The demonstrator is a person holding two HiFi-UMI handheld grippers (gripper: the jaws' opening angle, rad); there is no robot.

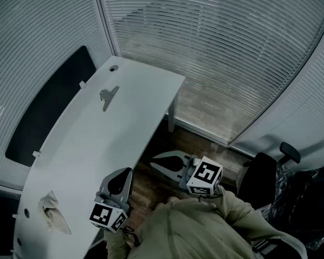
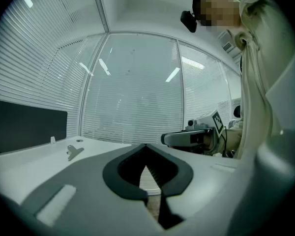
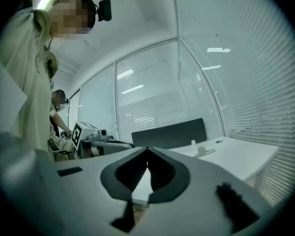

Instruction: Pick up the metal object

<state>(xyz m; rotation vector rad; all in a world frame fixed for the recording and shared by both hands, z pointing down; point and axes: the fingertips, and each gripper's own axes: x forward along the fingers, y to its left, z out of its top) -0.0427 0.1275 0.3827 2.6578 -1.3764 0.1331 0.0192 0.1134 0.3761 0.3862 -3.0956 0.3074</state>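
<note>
Small grey metal object [image 1: 109, 95] lies flat on the far half of the curved white desk [image 1: 92, 150], well apart from both grippers. It is tiny in every view, so the fine shape is hard to read; it looks clip-like. From the head view its long axis runs roughly along the desk's length, with the broader end toward the far end and the thin tail toward the near end. It sits near the round cable hole [image 1: 114, 68] but not touching it. It also shows in the left gripper view [image 2: 74, 151] and the right gripper view [image 3: 205, 151], low and partly edge-on.

Left gripper [image 1: 123, 176] is at the desk's near edge, jaws closed tip to tip with nothing between them [image 2: 146, 146]. Right gripper [image 1: 161, 162] is off the desk, over the brown wooden floor [image 1: 205, 144], jaws likewise together and empty [image 3: 147, 149].

Crumpled pale tissue-like wad [image 1: 54, 215] is on the near end of the desk; I can't tell the material. The desk's near corner is cut off by the frame edge. The dark flat partition panel [image 1: 48, 107] runs along the desk's left side, its lower end hidden behind the desk. The black office chair [image 1: 262, 179] at right is partly hidden by the person's beige sleeve [image 1: 205, 225].
</note>
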